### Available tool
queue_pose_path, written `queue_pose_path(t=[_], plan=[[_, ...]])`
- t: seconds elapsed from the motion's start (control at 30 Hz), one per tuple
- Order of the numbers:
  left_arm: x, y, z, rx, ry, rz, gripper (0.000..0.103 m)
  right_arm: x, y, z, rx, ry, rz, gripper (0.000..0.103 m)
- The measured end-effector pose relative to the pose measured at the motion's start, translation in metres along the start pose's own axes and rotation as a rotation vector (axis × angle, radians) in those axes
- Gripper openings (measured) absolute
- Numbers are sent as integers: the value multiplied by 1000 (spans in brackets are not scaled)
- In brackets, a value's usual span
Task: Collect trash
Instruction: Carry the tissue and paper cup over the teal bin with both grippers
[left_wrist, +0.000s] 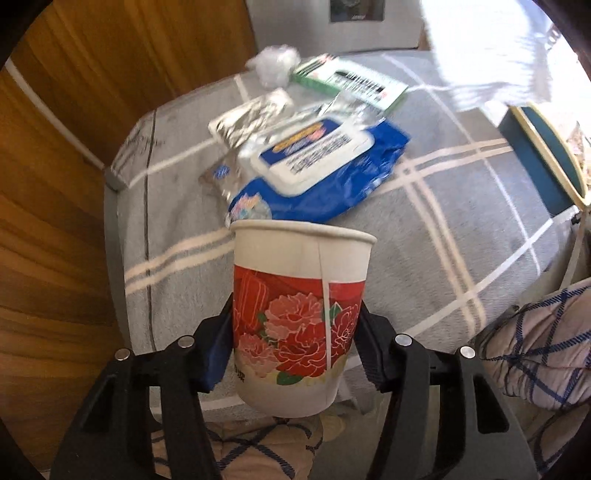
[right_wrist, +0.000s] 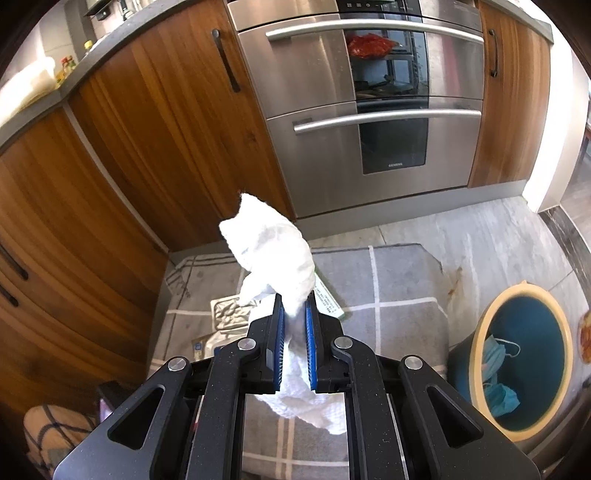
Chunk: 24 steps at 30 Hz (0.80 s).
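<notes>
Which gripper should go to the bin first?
Right. The right gripper is shut on the white tissue, with the bin close beside it. The left gripper flanks the paper cup.

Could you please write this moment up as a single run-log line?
left gripper: closed on paper cup | right gripper: shut on white tissue | bin: open, masks inside | wipes pack: on rug
</notes>
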<state>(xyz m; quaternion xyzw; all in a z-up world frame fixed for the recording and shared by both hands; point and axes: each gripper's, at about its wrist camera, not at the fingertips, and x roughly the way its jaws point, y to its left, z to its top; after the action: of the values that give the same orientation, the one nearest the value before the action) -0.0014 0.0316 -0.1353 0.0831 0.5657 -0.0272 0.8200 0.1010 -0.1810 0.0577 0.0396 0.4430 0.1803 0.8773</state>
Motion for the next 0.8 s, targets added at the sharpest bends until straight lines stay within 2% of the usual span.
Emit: queue_pose_path(t=[0.13,0.27,0.47,0.63,0.8], plan=[[-14,-12,3,22,-49,12,58,-1,-2,-1,-5,-2,-10,11],[-25,-14,12,17,-96,3,58,-4,-10,0,5,-8,-21,11],[-42,-34,24,65,-160,-12,58,-10,-25,0,20,-17,-44,11],[-55,-59,36,137,-214,-18,58,-19,-43,-2,34,-30,-63,11],[-70,-88,50,183,-262,-57,58,-32,-68,-7,59,-46,-86,11]])
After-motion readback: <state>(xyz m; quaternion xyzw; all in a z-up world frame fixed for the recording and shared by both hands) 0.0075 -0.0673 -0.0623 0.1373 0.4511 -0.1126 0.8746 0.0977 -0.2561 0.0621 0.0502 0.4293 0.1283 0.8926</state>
